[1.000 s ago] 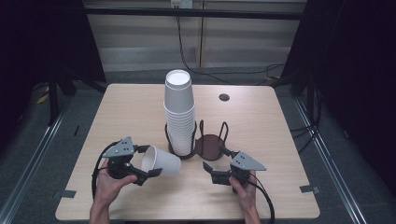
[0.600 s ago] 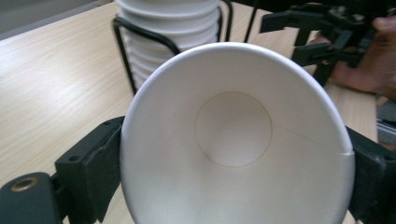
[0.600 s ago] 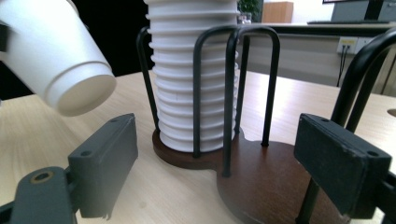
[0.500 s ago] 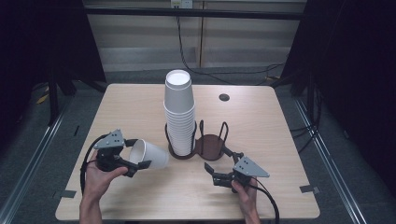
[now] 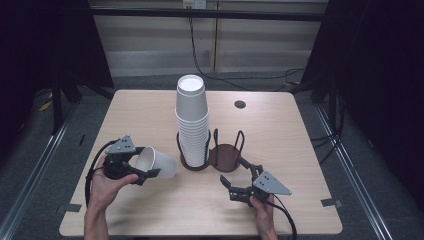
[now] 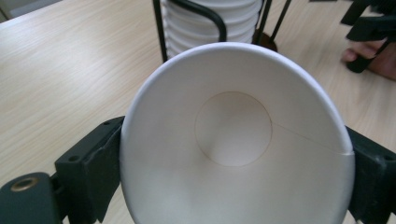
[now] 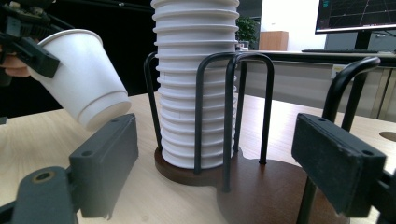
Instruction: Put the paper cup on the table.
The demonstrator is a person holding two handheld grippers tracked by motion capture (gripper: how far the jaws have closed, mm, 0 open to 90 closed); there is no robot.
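Observation:
A single white paper cup [image 5: 156,164] lies on its side in the air over the table's left front, and my left gripper [image 5: 145,162] is shut on it near the rim. The left gripper view looks into the cup's mouth [image 6: 233,140], with a black jaw pressed against each side. A tall stack of white cups [image 5: 192,120] stands in the left bay of a dark wire holder [image 5: 225,155]; its right bay is empty. My right gripper [image 5: 239,189] is open just in front of the holder, facing the stack [image 7: 194,84] and the holder's base [image 7: 266,186].
The wooden table [image 5: 300,140] has a small dark round spot [image 5: 240,104] at the back right. Cables trail from both grippers toward the front edge. Dark floor and metal rails surround the table.
My left gripper has carried the cup to the left, away from the stack, and tipped it more. The right gripper has drawn slightly toward the front edge.

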